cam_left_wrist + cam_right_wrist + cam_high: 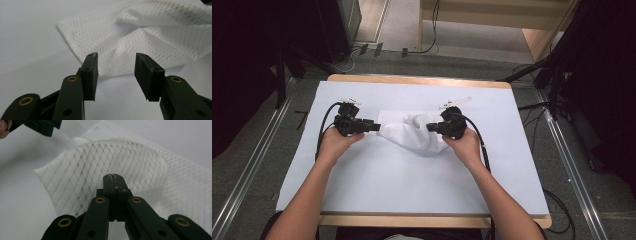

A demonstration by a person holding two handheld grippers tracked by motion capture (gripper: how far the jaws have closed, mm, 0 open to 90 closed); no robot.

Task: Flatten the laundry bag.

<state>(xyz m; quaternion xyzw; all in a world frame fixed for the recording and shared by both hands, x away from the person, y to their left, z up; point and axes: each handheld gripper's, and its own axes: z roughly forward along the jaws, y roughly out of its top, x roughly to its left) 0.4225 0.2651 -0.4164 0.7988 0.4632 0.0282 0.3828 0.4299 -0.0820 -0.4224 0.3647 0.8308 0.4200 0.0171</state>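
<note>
Mesh cloth (412, 131) lies rumpled on the white table cover (377, 175); left gripper (116, 63) gapes before its edge, right gripper (115, 178) pinches a fold.

Both forearms enter from 6 o'clock. Left gripper (373, 125) points toward 3 o'clock, jaws parted with nothing between. Right gripper (430, 128) points toward 9 o'clock, jaws pressed together, pads meeting.

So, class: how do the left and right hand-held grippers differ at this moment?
The left hand-held gripper has its jaws open, while the right hand-held gripper has its jaws shut. The left holds nothing, with the cloth lying just beyond its tips; the right pinches a raised fold of it. Both are black and face the cloth.
</note>
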